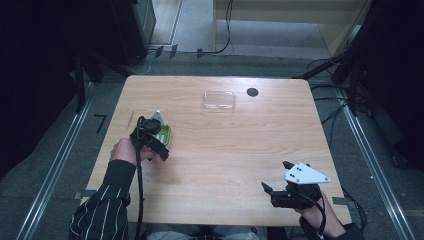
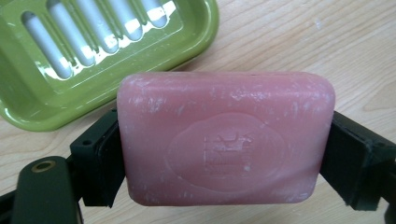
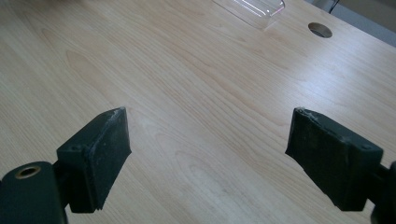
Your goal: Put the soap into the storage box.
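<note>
Tabletop (image 1: 225, 145): light wood, rectangular, seen from above in the high view; a round dark hole (image 1: 252, 92) sits near its far edge, right of centre.

Left claw (image 2: 224, 144): jaws pressed against the two short ends of a pink soap bar (image 2: 226, 137), holding it clear between the pads. In the high view this claw (image 1: 150, 137) is at the left side of the tabletop, with the person's left hand (image 1: 124, 150) behind it and a striped sleeve (image 1: 102, 210) coming in from the bottom edge.

Soap bar: rounded rectangle, flat face toward the left gripper camera, an oval stamp with a raised mark in its middle, pale scuffs across the surface. It is pinched in the left claw, above the wood and just beside the near rim of the dish.

Soap dish (image 2: 93, 51): green, glossy, with long slots in its floor; rests on the tabletop at the upper left of the left gripper view. In the high view it shows as a green edge (image 1: 166, 135) just right of the left claw.

Right claw (image 3: 210, 154): jaws spread wide, nothing between them, bare wood under the gap. In the high view it (image 1: 280, 182) is at the near right corner, with the grey plate (image 1: 305, 174) on top.

Clear lid or tray (image 1: 218, 99): transparent plastic, lying flat near the far edge, left of the hole, well apart from both claws. Its corner (image 3: 254, 8) shows at the top of the right gripper view.

Surroundings: grey floor and cables (image 1: 330, 107) around the tabletop.
</note>
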Demonstrator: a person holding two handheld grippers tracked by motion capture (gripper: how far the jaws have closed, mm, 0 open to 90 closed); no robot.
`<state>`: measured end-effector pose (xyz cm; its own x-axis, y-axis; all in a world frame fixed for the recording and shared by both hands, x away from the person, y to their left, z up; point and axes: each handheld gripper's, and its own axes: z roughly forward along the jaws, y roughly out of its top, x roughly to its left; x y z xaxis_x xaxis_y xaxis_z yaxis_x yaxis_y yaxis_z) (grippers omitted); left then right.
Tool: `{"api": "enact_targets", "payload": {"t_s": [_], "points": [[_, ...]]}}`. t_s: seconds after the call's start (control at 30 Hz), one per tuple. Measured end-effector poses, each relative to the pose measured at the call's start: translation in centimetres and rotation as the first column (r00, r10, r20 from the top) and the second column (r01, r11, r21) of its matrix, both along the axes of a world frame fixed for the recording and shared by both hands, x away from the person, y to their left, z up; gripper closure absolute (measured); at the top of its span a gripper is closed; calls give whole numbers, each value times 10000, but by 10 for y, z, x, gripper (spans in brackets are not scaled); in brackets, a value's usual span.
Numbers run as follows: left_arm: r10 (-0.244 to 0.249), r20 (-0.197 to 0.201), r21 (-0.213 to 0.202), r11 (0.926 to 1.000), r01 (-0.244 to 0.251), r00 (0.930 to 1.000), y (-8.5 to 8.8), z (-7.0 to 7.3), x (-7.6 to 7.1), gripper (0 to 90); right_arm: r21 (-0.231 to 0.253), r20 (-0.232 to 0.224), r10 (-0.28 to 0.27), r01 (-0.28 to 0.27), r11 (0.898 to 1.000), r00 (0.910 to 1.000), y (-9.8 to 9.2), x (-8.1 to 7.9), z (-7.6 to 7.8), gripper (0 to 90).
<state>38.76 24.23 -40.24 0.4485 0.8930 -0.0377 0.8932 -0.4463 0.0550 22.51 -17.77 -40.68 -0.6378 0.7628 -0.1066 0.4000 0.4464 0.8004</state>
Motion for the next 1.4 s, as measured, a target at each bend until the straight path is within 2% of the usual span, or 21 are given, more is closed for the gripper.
{"api": "enact_targets", "payload": {"t_s": [0.13,0.73,1.1,1.4], "points": [[192,80,-30,9998,-191,9998,2,1,3,139,9,-1,7,-7,10000,10000,0,0,0,138],[499,248,-175,9986,-495,9984,6,6,22,138,8,-8,12,-12,10000,10000,0,0,0,138],[636,188,-106,9979,-634,9978,9,4,33,138,25,-17,-8,9,10000,10000,0,0,0,138],[1010,133,-145,9948,-1008,9948,15,3,41,138,17,-2,-4,4,10000,10000,0,0,0,138]]}}
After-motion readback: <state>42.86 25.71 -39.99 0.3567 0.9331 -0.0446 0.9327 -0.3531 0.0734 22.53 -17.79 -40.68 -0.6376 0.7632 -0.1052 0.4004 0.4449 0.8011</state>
